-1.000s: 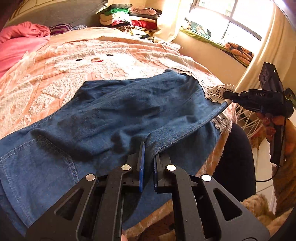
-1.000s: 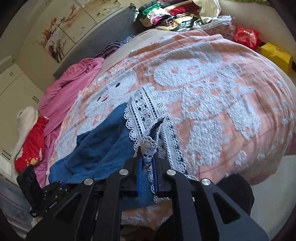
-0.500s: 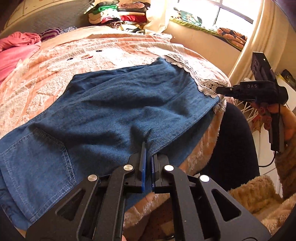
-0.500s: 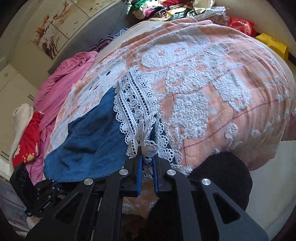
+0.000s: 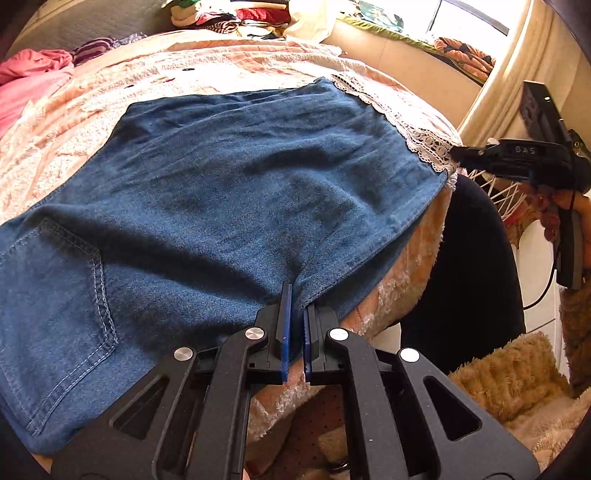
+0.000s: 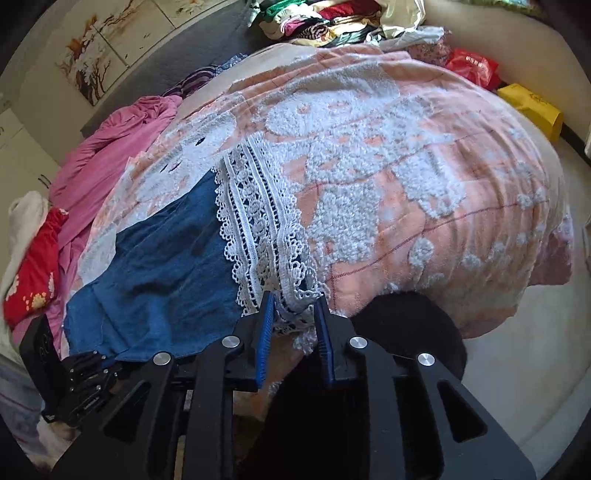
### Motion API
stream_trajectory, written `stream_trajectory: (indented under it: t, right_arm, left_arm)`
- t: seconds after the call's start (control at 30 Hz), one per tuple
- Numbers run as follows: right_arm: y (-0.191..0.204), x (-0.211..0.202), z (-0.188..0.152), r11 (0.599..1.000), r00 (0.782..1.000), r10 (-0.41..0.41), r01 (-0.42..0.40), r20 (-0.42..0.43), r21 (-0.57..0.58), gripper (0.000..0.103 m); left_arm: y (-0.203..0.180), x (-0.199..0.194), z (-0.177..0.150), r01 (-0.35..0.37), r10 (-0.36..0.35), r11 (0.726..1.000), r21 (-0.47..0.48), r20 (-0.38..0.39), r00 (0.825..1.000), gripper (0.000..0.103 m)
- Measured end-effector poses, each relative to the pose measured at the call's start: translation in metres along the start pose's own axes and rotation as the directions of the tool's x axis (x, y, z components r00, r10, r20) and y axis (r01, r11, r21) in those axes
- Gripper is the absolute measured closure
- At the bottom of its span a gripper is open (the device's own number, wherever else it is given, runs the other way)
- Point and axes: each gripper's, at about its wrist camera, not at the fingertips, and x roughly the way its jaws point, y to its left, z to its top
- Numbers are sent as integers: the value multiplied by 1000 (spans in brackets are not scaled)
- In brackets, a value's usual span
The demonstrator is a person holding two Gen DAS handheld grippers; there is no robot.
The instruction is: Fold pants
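Observation:
Blue denim pants (image 5: 240,184) with a white lace hem (image 6: 258,229) lie spread flat on the peach tufted bedspread (image 6: 424,166). In the left wrist view my left gripper (image 5: 295,295) is shut on the near edge of the denim at the bed's front. My right gripper (image 6: 293,299) is at the hem corner with its jaws opening. The lace hangs loose between the blue pads (image 6: 266,325), which do not press on it. The right gripper (image 5: 458,151) also shows from the side at the lace (image 5: 424,140), and the left gripper (image 6: 85,373) at lower left.
A pile of folded clothes (image 5: 229,14) sits at the bed's far end. Pink bedding (image 6: 110,155) lies along the left. A red bag (image 6: 472,70) and a yellow box (image 6: 532,110) stand beyond the bed. A dark rounded shape (image 5: 472,277) presses against the bed's front edge.
The pants have come down from a raised, stretched hold to lie flat on the bed. The right jaws have parted around the lace hem. The left gripper has sunk a little, still shut on the denim.

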Motion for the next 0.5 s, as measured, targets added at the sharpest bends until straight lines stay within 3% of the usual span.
stream_trajectory:
  t: [0.3,0.37,0.5]
  right_arm:
    - [62,-12,12,962,981,-124,156,150,-225,74]
    - [73,-5,12,957,990,-66,98,125,-273,67]
    - [76,28,7,959,1000,-8,5,-9,-284,67]
  left_arm:
    - [-3,-1,-2,-6,6,1000,-4,4,1000,102]
    - [-4,-1,-3,-8,8,1000,-8,1,1000,101]
    - [-8,0,-5,8,-8,1000,-1,-4,1000,92]
